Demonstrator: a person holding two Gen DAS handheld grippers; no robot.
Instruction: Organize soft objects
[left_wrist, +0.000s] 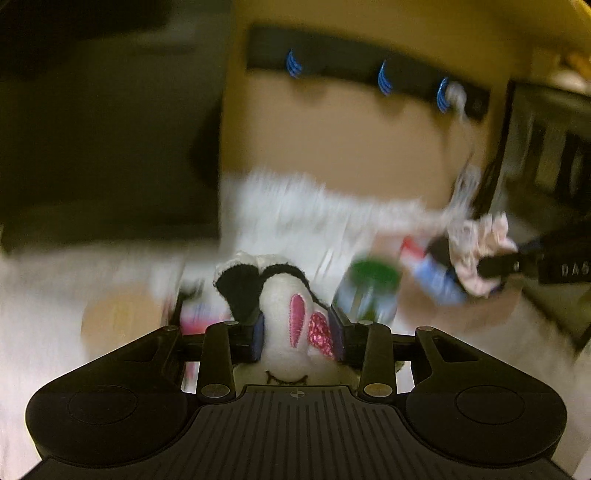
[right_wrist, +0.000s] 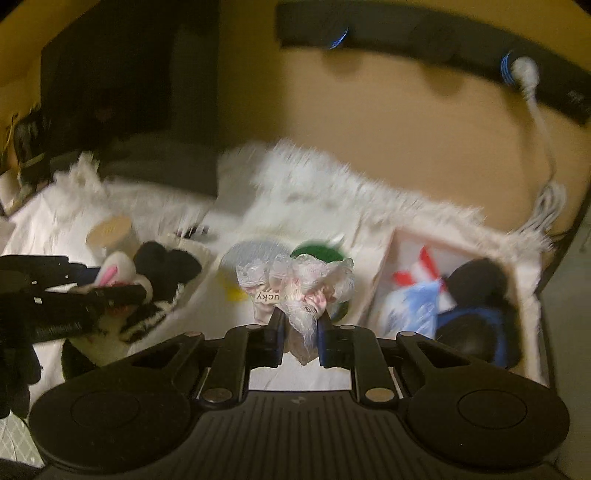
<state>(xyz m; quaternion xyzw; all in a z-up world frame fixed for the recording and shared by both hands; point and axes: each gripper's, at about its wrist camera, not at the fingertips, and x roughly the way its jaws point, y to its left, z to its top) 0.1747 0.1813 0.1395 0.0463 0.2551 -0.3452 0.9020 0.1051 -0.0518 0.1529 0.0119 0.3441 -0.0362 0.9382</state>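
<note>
Both grippers are loaded up here. The left gripper (left_wrist: 297, 332) has its fingers clamped on a white plush toy (left_wrist: 291, 314) with pink embroidered ears and a sparkly pink patch, plus a black fuzzy bit on top. The blue pads (left_wrist: 258, 334) press into its sides, so the gap between them is just the width of the squeezed toy. From the right wrist camera you can see the same left gripper (right_wrist: 125, 291) coming in from the left with the toy (right_wrist: 118, 273) held up off the surface.

The right gripper (right_wrist: 299, 332) is pinched nearly together on a frilly pink and white lace fabric piece (right_wrist: 295, 284) that has a small label reading "UCKY". The fabric bunches out above the fingertips. In the left wrist view the same fabric (left_wrist: 480, 243) shows at the right, held in the right gripper (left_wrist: 498, 264).

Everything sits over a fluffy white rug (right_wrist: 314, 184), pretty motion-blurred. On the right there's a pale box (right_wrist: 528, 295) holding a blue and black soft thing (right_wrist: 476, 325), a light blue item (right_wrist: 413, 306) and something red and white (right_wrist: 417, 269). Behind the lace there's a green round thing (right_wrist: 317, 251) and a pale round lid or disc (right_wrist: 255, 251), can't tell what they really are. A tan cylinder (right_wrist: 110, 232) stands on the left. A black power strip (right_wrist: 424, 48) with a white plug (right_wrist: 524, 74) is on the wall.
</note>
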